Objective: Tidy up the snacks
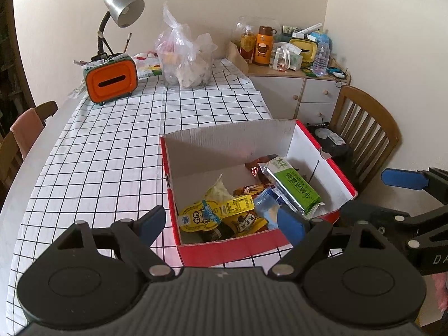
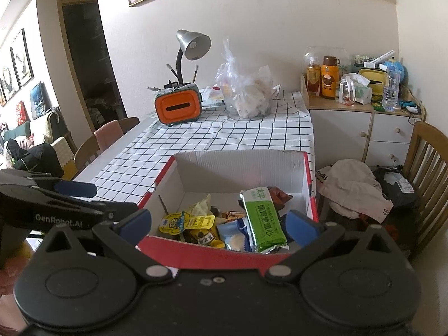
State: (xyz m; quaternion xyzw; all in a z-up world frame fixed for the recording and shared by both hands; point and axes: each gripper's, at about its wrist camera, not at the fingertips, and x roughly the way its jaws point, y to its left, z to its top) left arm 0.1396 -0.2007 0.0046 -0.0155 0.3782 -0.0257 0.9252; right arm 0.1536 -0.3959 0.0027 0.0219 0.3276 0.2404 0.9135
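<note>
A red cardboard box with a white inside stands near the table's front right edge. It holds several snack packs: a green wafer pack, a yellow cartoon jelly pack, a blue pack and brown wrappers. My left gripper is open and empty just above the box's near wall. My right gripper is open and empty over the same wall; it also shows at the right in the left wrist view.
The checked tablecloth carries an orange tissue box with a desk lamp and a plastic bag at the far end. A cluttered cabinet and a wooden chair stand to the right.
</note>
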